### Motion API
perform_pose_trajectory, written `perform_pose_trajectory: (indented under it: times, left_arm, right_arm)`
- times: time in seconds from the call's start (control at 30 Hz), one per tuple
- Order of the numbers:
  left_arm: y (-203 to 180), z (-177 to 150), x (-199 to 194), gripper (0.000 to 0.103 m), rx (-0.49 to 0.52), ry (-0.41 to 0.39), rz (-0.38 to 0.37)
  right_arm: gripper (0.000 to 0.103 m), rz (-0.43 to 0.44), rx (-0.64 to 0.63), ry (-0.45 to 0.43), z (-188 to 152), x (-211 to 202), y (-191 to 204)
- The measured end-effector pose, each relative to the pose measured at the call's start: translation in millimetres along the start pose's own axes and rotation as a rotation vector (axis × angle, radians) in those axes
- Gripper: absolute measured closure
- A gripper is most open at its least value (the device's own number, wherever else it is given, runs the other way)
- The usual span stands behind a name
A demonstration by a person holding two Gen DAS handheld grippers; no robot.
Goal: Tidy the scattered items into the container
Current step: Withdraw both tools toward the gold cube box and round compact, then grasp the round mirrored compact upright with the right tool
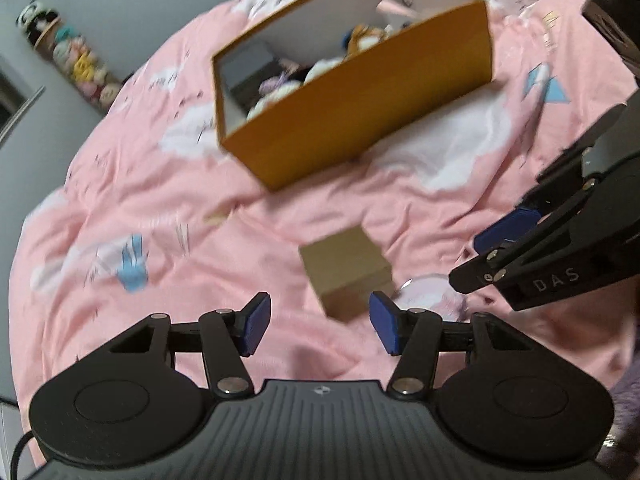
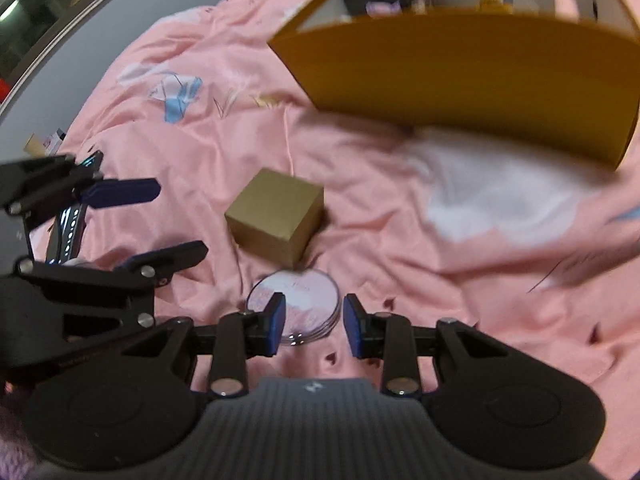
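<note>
A small tan cardboard cube (image 1: 346, 268) (image 2: 276, 216) lies on the pink bedsheet (image 1: 160, 208), with a round pink tin (image 2: 296, 300) (image 1: 430, 290) flat beside it. My left gripper (image 1: 320, 324) is open just short of the cube, with nothing between its pads. My right gripper (image 2: 315, 325) hovers over the tin's near edge, jaws apart and not pressing on it. Each gripper shows in the other's view: the right gripper (image 1: 480, 256), the left gripper (image 2: 176, 220). The orange container (image 1: 360, 80) (image 2: 460, 76) stands farther back and holds several plush toys and a dark box.
A clear tube of plush toys (image 1: 68, 52) leans by the grey wall at the far left. Small items (image 2: 44, 140) lie past the bed's left edge. A fuzzy purple sleeve (image 1: 624, 400) shows at the right. The sheet is creased around the cube.
</note>
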State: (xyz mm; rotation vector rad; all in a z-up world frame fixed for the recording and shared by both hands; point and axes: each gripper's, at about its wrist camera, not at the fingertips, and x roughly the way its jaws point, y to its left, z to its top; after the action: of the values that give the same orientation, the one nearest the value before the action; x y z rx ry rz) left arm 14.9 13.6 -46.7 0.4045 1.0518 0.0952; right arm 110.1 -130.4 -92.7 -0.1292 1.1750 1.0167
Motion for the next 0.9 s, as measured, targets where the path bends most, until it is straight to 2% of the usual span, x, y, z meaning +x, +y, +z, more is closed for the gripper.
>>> perform_pose_trajectory:
  times: [0.27,0.67,0.77,0.9]
  left_arm:
    - [15,-13,9,0.038,-0.107,0.012,-0.045]
    - [31,-16,20,0.038,-0.159,0.015,-0.095]
    - [30,-15,21,0.038,-0.154,0.019,-0.096]
    - [28,-16,21,0.039,-0.141,0.018,-0.093]
  right_arm:
    - [0.066,0.073,0.135,0.098,-2,34,-15]
    - [0.063,0.131,0.305,0.184,2,71,-39]
    - [0.055,0.174,0.359,0.193,2,78,-49]
    - [0.055,0.202,0.405,0.189,1,83,-53]
